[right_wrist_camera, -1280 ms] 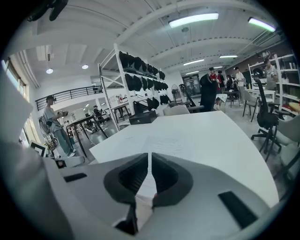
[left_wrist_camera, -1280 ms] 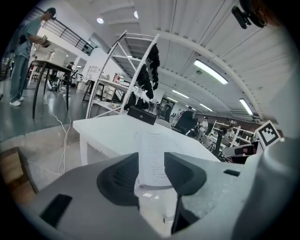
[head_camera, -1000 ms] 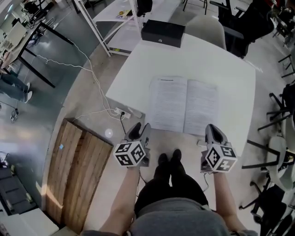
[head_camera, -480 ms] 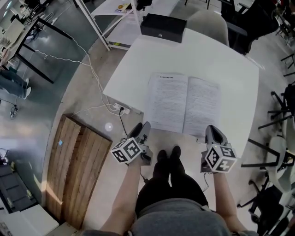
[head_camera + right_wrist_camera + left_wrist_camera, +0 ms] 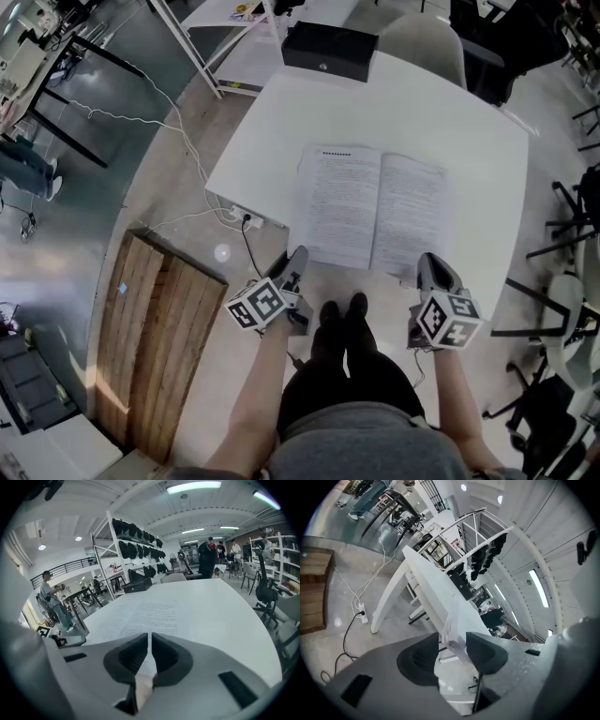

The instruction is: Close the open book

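Note:
An open book (image 5: 370, 208) lies flat on the white table (image 5: 469, 141), printed pages up. My left gripper (image 5: 293, 259) is at the table's near edge by the book's near-left corner. It is rolled sideways and open. In the left gripper view the book's corner (image 5: 453, 620) sticks into the gap of the left gripper (image 5: 452, 641), touching neither jaw that I can see. My right gripper (image 5: 427, 266) sits at the book's near-right corner. The right gripper view shows the right gripper (image 5: 150, 641) shut, with the book's pages (image 5: 150, 613) spreading just beyond the tips.
A black box (image 5: 330, 49) rests on the table's far edge, with a pale chair (image 5: 422, 47) behind it. On the floor to the left lie a power strip (image 5: 246, 220) with cables and a wooden panel (image 5: 155, 337). The person's feet (image 5: 342, 319) stand between the grippers. Dark chairs (image 5: 572, 309) stand at right.
My left gripper has rolled sideways and edged forward to the book's near-left corner. The right gripper has stayed put. The book has not moved.

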`<action>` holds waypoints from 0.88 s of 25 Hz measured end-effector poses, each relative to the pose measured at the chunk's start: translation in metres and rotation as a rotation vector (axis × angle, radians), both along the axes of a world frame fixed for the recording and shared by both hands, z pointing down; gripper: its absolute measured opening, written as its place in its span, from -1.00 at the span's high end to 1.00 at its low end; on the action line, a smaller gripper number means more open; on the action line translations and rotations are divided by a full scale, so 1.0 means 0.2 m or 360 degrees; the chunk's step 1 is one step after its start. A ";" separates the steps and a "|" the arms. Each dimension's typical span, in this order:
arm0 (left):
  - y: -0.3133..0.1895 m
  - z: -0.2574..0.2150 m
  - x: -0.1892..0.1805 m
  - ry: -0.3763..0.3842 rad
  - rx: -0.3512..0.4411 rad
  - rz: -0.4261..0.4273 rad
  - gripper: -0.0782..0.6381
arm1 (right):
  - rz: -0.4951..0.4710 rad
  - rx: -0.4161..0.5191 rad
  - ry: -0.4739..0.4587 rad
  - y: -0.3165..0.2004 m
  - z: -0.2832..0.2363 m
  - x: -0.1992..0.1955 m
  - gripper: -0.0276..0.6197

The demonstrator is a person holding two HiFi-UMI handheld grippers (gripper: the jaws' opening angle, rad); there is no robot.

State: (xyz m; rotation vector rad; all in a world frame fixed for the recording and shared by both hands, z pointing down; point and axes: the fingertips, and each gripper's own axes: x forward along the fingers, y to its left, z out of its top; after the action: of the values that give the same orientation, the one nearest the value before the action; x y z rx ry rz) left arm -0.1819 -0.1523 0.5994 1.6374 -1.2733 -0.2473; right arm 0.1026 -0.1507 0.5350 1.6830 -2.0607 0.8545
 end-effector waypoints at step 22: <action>-0.01 -0.15 0.00 -0.0243 0.0080 0.0038 0.64 | 0.0035 -0.0059 0.0016 0.04 0.06 0.03 0.84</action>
State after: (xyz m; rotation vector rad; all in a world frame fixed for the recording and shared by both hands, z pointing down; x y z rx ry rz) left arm -0.1812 -0.1543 0.5695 1.7407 -1.3706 -0.1426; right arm 0.1085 -0.1437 0.5460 1.6901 -2.0112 0.8838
